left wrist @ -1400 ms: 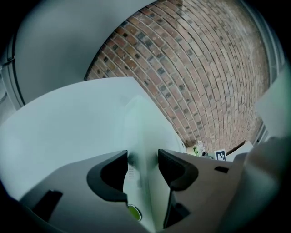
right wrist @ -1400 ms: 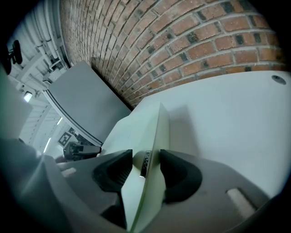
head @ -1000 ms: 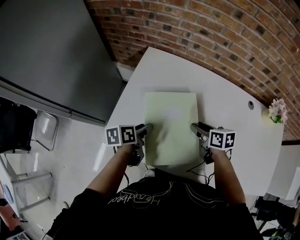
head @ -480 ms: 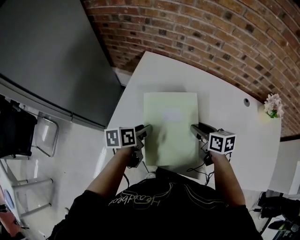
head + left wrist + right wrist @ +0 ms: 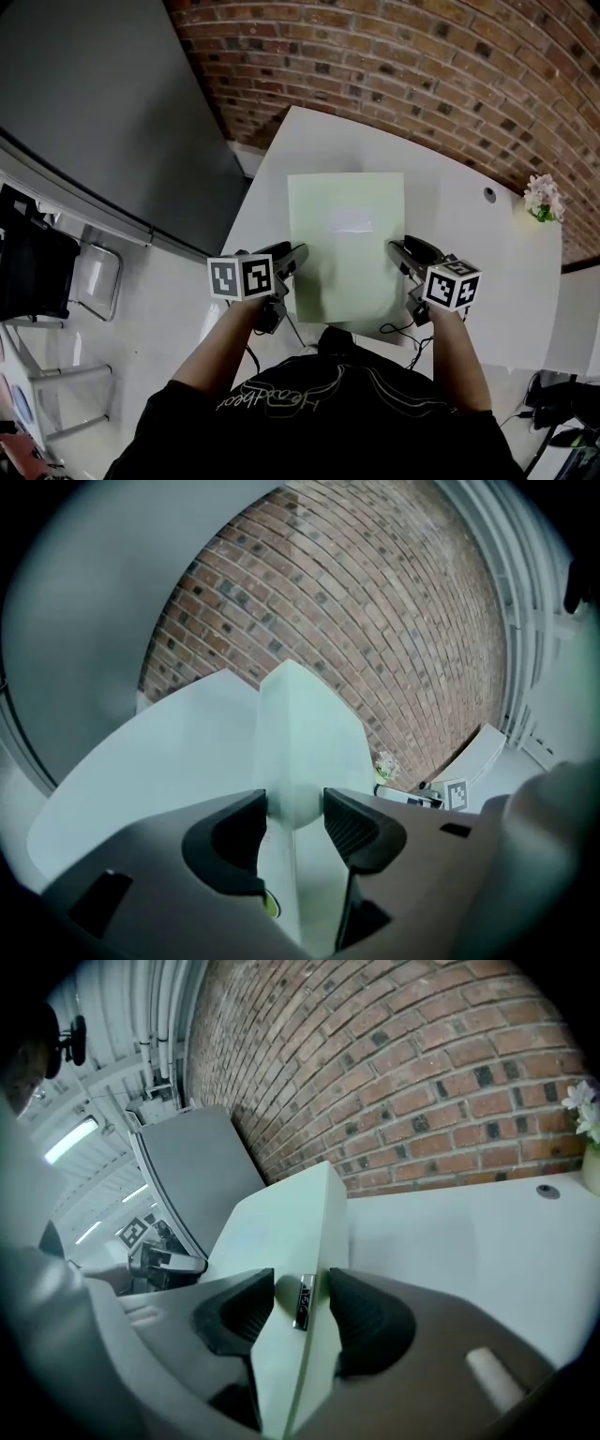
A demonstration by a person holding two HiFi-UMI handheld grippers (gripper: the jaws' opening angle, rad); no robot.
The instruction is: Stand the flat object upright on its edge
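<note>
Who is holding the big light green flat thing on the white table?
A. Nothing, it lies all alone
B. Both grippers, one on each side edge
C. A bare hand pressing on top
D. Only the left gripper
B: the left gripper is clamped on one side edge of the pale green flat rectangular panel and the right gripper on the opposite edge; each gripper view shows that edge pinched between its jaws.
</note>
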